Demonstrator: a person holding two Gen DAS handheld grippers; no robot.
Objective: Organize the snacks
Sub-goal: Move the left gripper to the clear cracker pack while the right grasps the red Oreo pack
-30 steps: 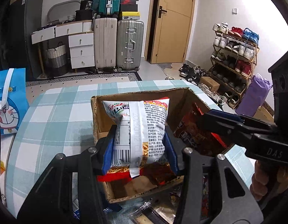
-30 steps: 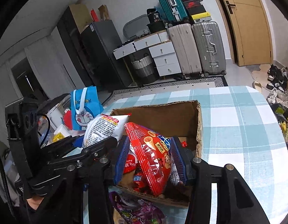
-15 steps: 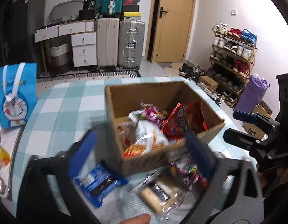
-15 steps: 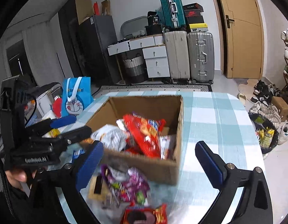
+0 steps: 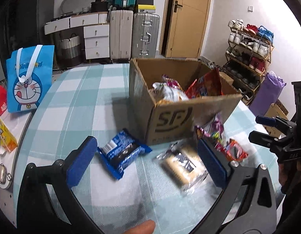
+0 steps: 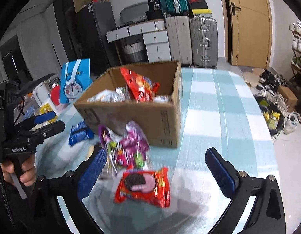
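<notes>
Room: domestic interior; suitcases (image 5: 143, 34), a white drawer unit (image 5: 96, 39) and a wooden door (image 5: 186, 17) along the far wall; shoe rack (image 5: 248, 44) at the right.
Surface: round table with teal-and-white checked cloth (image 5: 72, 101).
Box: open cardboard box (image 5: 170, 115) on the cloth, "SF" mark on the near face; holds a red snack bag (image 6: 139, 86) standing upright and a white packet (image 6: 106, 97) lying beside it.
Loose snacks: blue cookie packet (image 5: 121, 152) on the cloth near the box's left corner; clear-wrapped biscuit packet (image 5: 183, 165) in front of the box; purple candy bag (image 6: 125, 146) touching the box's near face; red cookie packet (image 6: 143, 187) nearest the right camera, just in front of the purple one.
Left gripper (image 5: 148, 163): jaws spread wide, nothing between them; blue packet and clear-wrapped packet lie on the cloth below the gap.
Right gripper (image 6: 156, 175): jaws spread wide, nothing held; red cookie packet lies on the cloth within the gap.
Periphery: blue cartoon gift bag (image 5: 28, 80) at the table's left edge; yellow carton (image 5: 5, 138) beside it.
Image quality: motion blur over the near packets; print unreadable.
</notes>
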